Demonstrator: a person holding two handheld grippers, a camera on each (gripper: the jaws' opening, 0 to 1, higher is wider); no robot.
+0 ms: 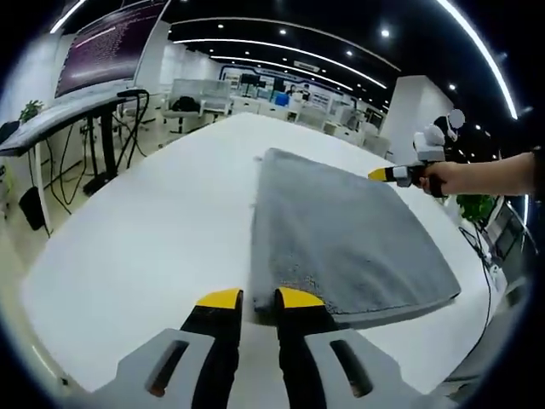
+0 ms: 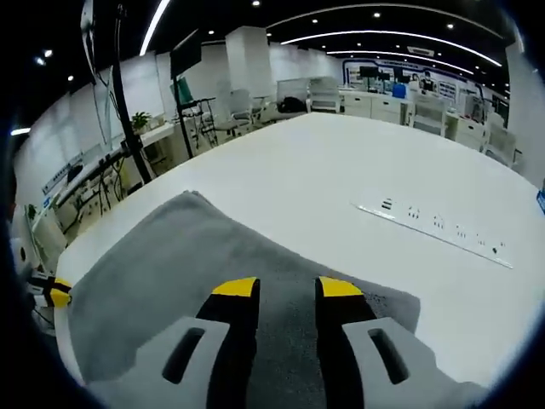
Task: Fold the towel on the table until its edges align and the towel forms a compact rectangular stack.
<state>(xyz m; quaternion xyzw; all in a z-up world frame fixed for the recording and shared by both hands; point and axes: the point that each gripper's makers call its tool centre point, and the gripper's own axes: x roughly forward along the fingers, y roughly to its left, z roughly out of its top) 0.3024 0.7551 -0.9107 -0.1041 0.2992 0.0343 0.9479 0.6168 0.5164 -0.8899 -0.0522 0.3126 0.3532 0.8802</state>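
Note:
A grey towel (image 1: 349,239) lies flat on the white table (image 1: 153,247), folded into a thick rectangle. My left gripper (image 1: 259,300) sits low at the towel's near left corner, its yellow-tipped jaws a narrow gap apart, one on each side of the towel's edge, gripping nothing. A hand (image 1: 464,177) holds my right gripper (image 1: 381,174) at the towel's far right edge. In the right gripper view, my right gripper (image 2: 287,290) hovers open over the towel (image 2: 170,273) near its edge. The left gripper (image 2: 53,294) shows at the towel's far corner.
A power socket strip (image 2: 434,226) is set into the table (image 2: 358,162) to the right of the towel. A desk with a large monitor (image 1: 111,43) and cables stands off the table's left side. Office desks fill the background.

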